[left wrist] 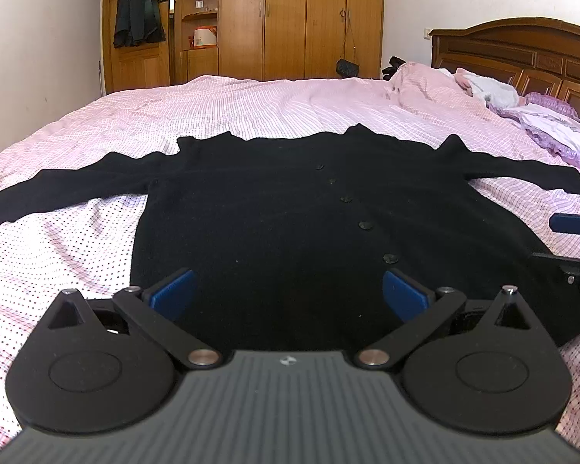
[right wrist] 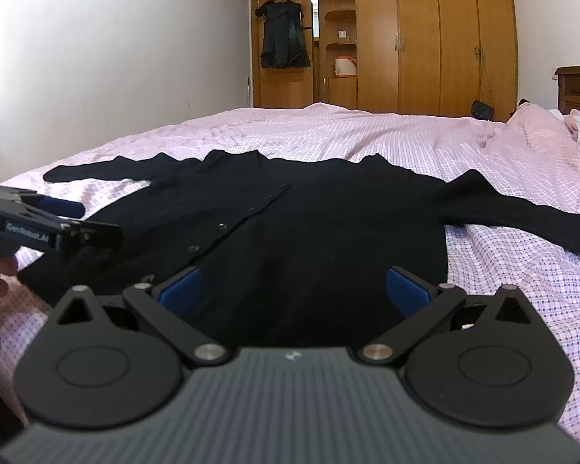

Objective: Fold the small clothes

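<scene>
Cardigan, black and buttoned, is seen from the left wrist spread flat on the pink bedsheet, sleeves outstretched, presumably for folding. Above its hem the left gripper is held with jaws wide apart, empty. From the right wrist, the right gripper is likewise poised agape over the cardigan's hem.

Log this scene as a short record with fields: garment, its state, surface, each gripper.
garment: black knitted button-front cardigan
state: spread flat, unfolded, both sleeves stretched out sideways, buttons facing up
surface: bed with pink checked sheet
left gripper: open, over the cardigan's near hem, holding nothing
right gripper: open, over the near hem, holding nothing
background: wooden wardrobe
</scene>
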The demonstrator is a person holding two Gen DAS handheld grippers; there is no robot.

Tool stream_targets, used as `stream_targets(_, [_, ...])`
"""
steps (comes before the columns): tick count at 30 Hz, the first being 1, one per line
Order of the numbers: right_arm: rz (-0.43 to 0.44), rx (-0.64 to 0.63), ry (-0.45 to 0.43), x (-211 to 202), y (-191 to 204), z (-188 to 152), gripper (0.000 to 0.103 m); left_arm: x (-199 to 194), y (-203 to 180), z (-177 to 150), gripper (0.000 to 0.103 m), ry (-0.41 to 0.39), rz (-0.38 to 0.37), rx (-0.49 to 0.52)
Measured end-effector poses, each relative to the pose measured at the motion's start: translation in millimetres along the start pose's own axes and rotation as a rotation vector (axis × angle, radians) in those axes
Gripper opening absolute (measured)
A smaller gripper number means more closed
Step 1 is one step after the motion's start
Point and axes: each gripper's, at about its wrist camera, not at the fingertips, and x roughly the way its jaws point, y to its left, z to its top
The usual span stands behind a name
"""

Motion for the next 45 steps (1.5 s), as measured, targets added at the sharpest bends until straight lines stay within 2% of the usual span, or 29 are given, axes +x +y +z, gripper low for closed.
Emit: stream_targets(45, [0.001, 0.003, 0.005, 1.5, -3.2, 0.0, 0.103, 2.8, 7.4, -0.1, 0.103, 0.029, -0.015, -0.029])
